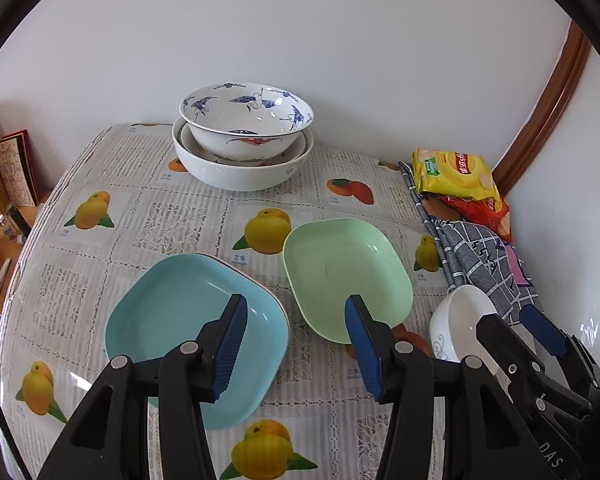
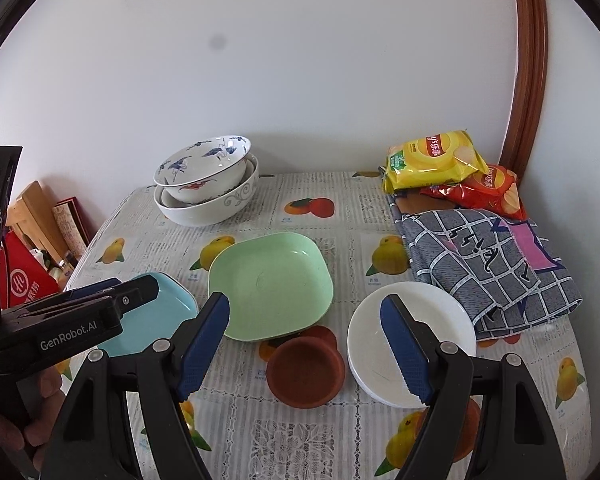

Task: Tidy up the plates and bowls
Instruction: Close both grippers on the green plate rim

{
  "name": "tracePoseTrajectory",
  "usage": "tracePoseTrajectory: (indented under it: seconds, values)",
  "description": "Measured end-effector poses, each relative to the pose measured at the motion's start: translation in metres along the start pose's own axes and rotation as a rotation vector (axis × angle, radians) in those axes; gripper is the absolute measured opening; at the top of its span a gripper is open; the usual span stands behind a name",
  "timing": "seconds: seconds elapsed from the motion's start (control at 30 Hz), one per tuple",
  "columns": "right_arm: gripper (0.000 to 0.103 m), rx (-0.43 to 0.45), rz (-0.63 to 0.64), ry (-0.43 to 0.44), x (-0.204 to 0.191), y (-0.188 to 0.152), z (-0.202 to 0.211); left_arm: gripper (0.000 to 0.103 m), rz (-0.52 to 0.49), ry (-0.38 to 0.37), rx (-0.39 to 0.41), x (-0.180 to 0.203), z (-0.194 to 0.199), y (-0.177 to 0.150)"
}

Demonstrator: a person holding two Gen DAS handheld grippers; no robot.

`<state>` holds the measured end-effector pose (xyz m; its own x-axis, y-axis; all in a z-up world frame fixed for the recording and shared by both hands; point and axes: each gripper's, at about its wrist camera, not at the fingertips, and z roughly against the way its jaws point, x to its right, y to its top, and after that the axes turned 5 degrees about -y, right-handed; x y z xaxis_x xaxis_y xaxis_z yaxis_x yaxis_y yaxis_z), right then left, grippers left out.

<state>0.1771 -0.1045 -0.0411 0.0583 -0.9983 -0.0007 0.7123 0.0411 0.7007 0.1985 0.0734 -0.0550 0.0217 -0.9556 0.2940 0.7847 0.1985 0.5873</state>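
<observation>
My left gripper (image 1: 296, 304) hangs open above the table, its fingers framing the gap between a light blue square plate (image 1: 188, 320) and a green square plate (image 1: 348, 276). It holds nothing. My right gripper (image 2: 304, 302) is open too, low over the near edge of the green plate (image 2: 272, 284), with a small brown dish (image 2: 306, 372) below the gap. Its right finger overlaps a white bowl (image 2: 420, 320) that rests on another brown dish (image 2: 466, 432). At the back, a blue-and-white patterned bowl (image 1: 246, 120) is nested in a large white bowl (image 1: 240, 168).
A fruit-print cloth covers the table (image 2: 300, 432). A folded grey checked cloth (image 2: 488, 264) and two crisp bags (image 2: 436, 160) fill the right side by the wall. Off the table's left edge stand books and a red bag (image 2: 24, 280). A hand (image 2: 40, 420) holds the left gripper.
</observation>
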Motion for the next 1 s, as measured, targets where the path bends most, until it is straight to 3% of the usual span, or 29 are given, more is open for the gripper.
tracePoseTrajectory:
  seconds: [0.3,0.5,1.0]
  values:
    - [0.071,-0.041,-0.003,-0.008,-0.004,0.009,-0.045,0.049,0.011,0.030,-0.026,-0.013,-0.034,0.014]
    - [0.055,-0.074,0.050,-0.035,-0.010,0.012,-0.077,0.049,-0.006,0.020,-0.046,-0.011,-0.058,0.023]
    - [0.044,-0.145,0.098,-0.058,-0.009,0.015,-0.132,0.048,-0.037,0.018,-0.123,0.001,-0.117,0.038]
